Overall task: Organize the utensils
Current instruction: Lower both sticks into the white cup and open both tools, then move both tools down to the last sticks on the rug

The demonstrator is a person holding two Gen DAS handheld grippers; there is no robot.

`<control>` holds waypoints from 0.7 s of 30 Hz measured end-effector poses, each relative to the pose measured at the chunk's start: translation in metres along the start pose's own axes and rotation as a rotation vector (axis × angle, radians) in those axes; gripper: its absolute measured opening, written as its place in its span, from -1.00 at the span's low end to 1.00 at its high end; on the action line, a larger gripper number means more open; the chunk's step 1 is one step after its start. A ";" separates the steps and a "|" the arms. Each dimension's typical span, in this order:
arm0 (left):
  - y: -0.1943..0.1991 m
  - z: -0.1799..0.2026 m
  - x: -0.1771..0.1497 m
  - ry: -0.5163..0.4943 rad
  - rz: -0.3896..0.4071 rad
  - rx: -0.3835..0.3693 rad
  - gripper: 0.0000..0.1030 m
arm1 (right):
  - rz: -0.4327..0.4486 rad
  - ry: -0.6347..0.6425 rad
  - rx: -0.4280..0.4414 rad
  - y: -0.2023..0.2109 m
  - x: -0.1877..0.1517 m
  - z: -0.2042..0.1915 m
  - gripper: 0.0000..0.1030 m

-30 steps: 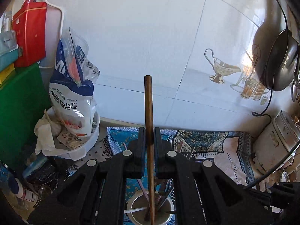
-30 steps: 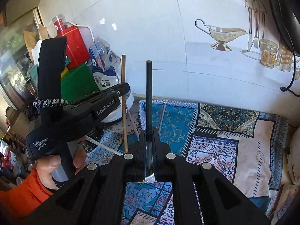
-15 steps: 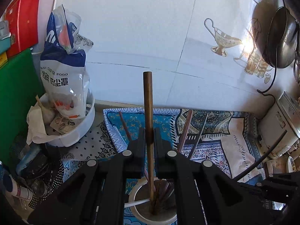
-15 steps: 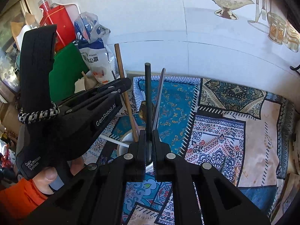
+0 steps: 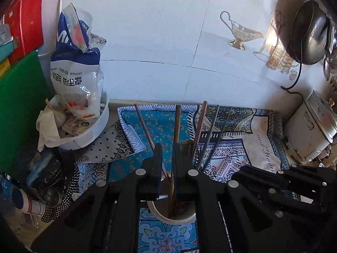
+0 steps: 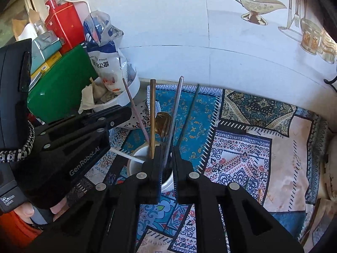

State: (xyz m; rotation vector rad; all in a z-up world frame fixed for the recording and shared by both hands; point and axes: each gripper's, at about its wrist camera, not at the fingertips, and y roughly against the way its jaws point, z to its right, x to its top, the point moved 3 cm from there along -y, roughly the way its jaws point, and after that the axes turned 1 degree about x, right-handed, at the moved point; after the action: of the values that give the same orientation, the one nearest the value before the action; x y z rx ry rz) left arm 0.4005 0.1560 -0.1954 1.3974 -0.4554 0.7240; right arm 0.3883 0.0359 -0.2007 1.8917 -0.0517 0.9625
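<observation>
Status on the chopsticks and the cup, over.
Left gripper shut on brown chopstick, its tip down in white cup. Right gripper jaws just opening, dark chopstick loose, leaning right. Cup crowded with other sticks.

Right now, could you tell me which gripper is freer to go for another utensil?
The right. The right gripper's jaws have just been opening, and the dark chopstick leans free in the white cup; the left gripper is shut on a brown chopstick.

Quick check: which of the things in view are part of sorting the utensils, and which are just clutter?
Part of the job:
white cup
brown chopstick
silver chopstick
black chopstick
pink chopstick

Lying about:
food-cover bag
white basin
red tin
green board
white cooker
</observation>
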 end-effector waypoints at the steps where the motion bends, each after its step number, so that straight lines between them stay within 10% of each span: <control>1: 0.005 0.002 0.001 -0.002 0.003 0.000 -0.88 | 0.006 0.004 -0.004 0.003 0.000 0.001 -0.77; 21: 0.028 0.090 -0.017 -0.053 -0.014 -0.042 -0.21 | 0.087 -0.011 -0.149 0.066 -0.032 0.083 -0.35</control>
State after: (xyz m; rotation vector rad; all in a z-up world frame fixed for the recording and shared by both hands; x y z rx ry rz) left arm 0.3803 0.0652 -0.1744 1.3818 -0.4990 0.6633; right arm 0.3881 -0.0739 -0.1896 1.7697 -0.2079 0.9794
